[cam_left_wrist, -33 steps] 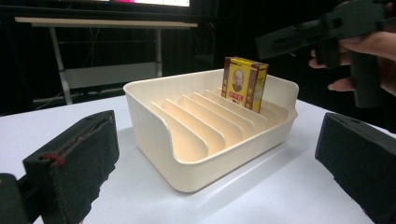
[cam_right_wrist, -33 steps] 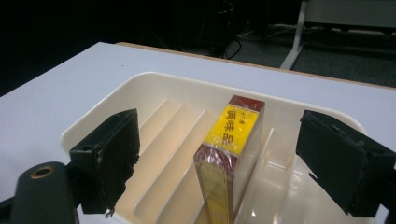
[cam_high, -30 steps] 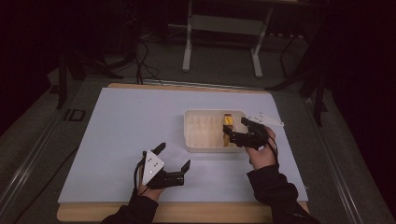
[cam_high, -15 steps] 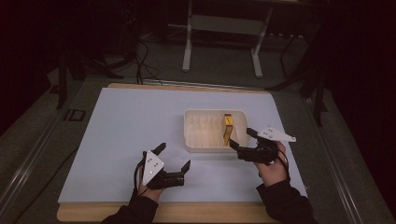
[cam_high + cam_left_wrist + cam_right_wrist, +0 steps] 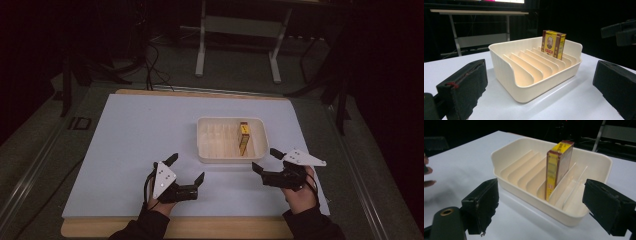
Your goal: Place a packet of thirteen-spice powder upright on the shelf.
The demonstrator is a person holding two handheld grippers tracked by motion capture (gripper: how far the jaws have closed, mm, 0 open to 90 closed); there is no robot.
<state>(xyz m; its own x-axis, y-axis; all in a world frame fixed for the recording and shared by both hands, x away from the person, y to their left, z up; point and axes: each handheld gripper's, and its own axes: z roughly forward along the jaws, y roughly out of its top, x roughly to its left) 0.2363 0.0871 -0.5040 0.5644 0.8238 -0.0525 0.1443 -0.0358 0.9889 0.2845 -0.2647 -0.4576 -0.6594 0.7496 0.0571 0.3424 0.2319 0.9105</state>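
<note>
Cream plastic rack tray (image 5: 207, 150) sits on the pale mat (image 5: 130, 140), a little right of the table's middle, and it holds one thing: a small yellow box (image 5: 244, 137) with dark red edges. The box stands upright on its narrow edge in a slot between two of the tray's thin dividers, toward the tray's right side in the high view. In the left gripper view the yellow box (image 5: 553, 44) shows a printed portrait on its face and rises above the tray's rim (image 5: 506, 48); the other slots nearer that camera hold nothing. In the right gripper view the box (image 5: 557, 167) turns its yellow spine to the camera, with a couple of slots free on its right and several on its left.

Right gripper (image 5: 265, 161) hovers just off the tray's near right corner, jaws spread wide and holding nothing, apart from the tray wall. Its own view frames the tray (image 5: 519, 187) between the two black pads.

Left gripper (image 5: 186, 169) rests lower on the mat, near the tray's near left corner but clear of it, jaws likewise parted and empty.

Beyond the mat, the wooden table edge (image 5: 175, 231) runs along the bottom, and a metal stand (image 5: 235, 30) stands on the dark floor behind.
</note>
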